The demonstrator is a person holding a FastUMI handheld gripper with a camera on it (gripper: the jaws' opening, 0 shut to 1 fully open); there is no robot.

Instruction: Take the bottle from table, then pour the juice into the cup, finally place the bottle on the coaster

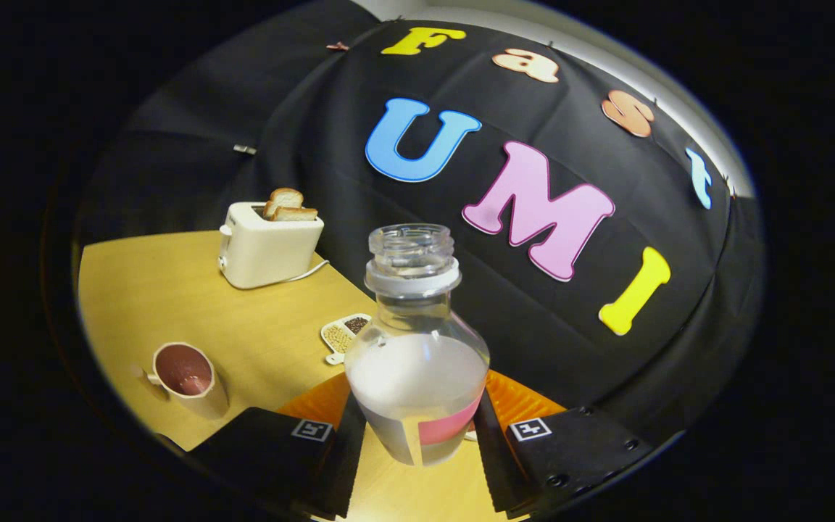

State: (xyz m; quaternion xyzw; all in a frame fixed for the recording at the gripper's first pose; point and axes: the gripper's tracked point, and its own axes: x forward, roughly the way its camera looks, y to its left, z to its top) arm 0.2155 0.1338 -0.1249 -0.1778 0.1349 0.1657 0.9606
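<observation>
A clear plastic bottle (417,348) with no cap, partly filled with pale cloudy juice, stands between my two fingers, and my gripper (417,442) is shut on the bottle's lower body. The whole view is tilted, so the bottle leans slightly against the table. An orange ribbed coaster (519,399) lies on the table right behind the bottle, partly hidden by it and by my fingers. A cup (189,377) with a pinkish inside and a small handle stands on the wooden table (243,326) to the left of my fingers, well apart from the bottle.
A cream toaster (269,246) holding two slices of bread stands at the back of the table, its cord trailing right. A small white divided dish (345,335) of seeds sits beyond the bottle. Black cloth walls close the booth behind.
</observation>
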